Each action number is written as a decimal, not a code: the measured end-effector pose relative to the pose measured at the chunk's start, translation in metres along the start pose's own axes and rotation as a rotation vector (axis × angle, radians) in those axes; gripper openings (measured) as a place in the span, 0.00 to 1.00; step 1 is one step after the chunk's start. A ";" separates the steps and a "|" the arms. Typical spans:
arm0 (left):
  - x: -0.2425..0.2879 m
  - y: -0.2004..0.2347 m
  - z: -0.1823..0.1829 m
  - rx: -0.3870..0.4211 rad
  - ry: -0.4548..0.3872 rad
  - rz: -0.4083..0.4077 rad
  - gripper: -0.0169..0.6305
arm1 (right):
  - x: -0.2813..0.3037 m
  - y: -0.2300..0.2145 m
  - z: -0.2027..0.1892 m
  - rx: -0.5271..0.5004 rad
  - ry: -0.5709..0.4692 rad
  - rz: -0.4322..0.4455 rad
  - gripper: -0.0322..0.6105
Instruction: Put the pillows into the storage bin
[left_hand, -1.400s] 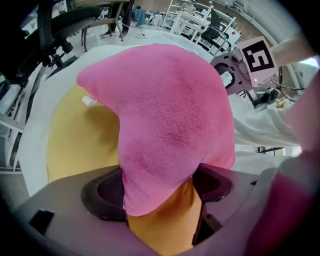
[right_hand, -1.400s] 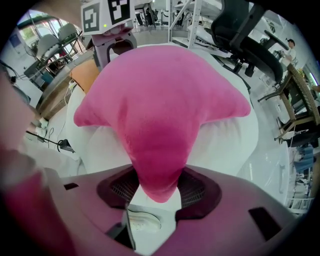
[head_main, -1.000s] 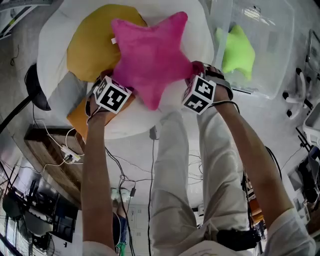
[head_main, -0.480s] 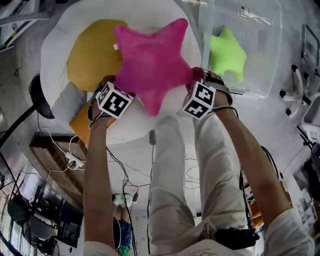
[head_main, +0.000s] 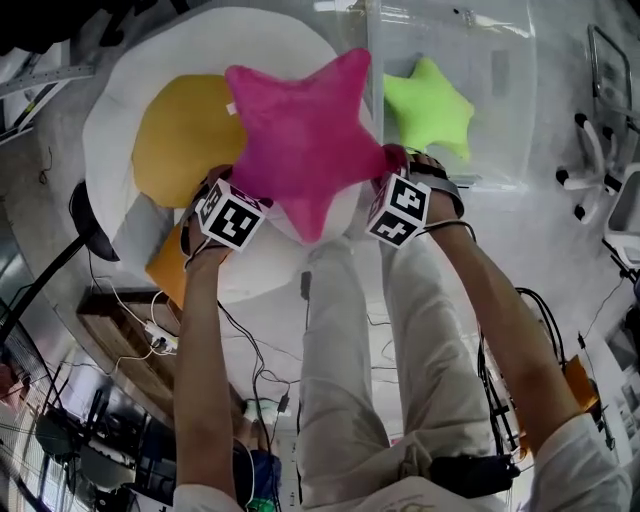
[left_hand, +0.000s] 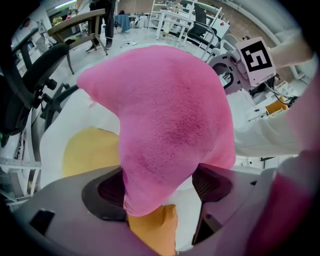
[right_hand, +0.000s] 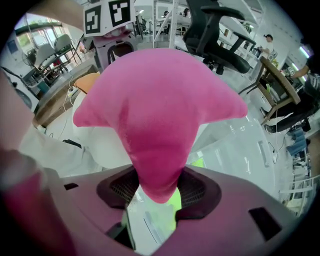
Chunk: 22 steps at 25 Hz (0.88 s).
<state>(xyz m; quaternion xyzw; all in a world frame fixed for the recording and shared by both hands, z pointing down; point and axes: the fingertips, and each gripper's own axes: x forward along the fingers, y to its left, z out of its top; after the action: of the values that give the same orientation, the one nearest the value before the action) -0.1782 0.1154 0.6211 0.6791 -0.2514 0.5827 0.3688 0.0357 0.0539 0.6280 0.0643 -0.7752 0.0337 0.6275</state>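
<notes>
A pink star-shaped pillow (head_main: 300, 135) hangs in the air between my two grippers. My left gripper (head_main: 243, 190) is shut on its lower left arm (left_hand: 160, 165). My right gripper (head_main: 388, 180) is shut on its right arm (right_hand: 157, 160). The clear storage bin (head_main: 500, 110) stands at the upper right, and a green star pillow (head_main: 425, 105) lies inside it. A yellow round pillow (head_main: 185, 135) and an orange pillow (head_main: 168, 265) lie on the white beanbag (head_main: 120, 120) below the pink star.
A black chair base (head_main: 85, 215) sits left of the beanbag. Cables and a power strip (head_main: 160, 335) lie on the floor by a wooden board. Office chairs (right_hand: 220, 30) and desks stand around the room. A white chair base (head_main: 590, 175) is right of the bin.
Both grippers have carried the pink star pillow up and toward the bin on the right. The grips on its two arms have not changed.
</notes>
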 end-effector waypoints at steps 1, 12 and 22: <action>0.000 -0.002 0.007 0.010 0.001 0.001 0.67 | -0.002 -0.003 -0.006 0.006 -0.003 -0.004 0.43; 0.006 -0.040 0.080 0.103 0.017 -0.001 0.66 | -0.019 -0.029 -0.079 0.098 0.004 -0.018 0.43; 0.009 -0.062 0.136 0.157 0.025 0.008 0.66 | -0.030 -0.057 -0.128 0.159 -0.012 -0.034 0.43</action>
<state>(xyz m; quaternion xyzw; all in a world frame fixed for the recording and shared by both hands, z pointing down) -0.0465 0.0454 0.6106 0.6977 -0.2029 0.6105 0.3153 0.1739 0.0167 0.6238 0.1274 -0.7727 0.0841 0.6162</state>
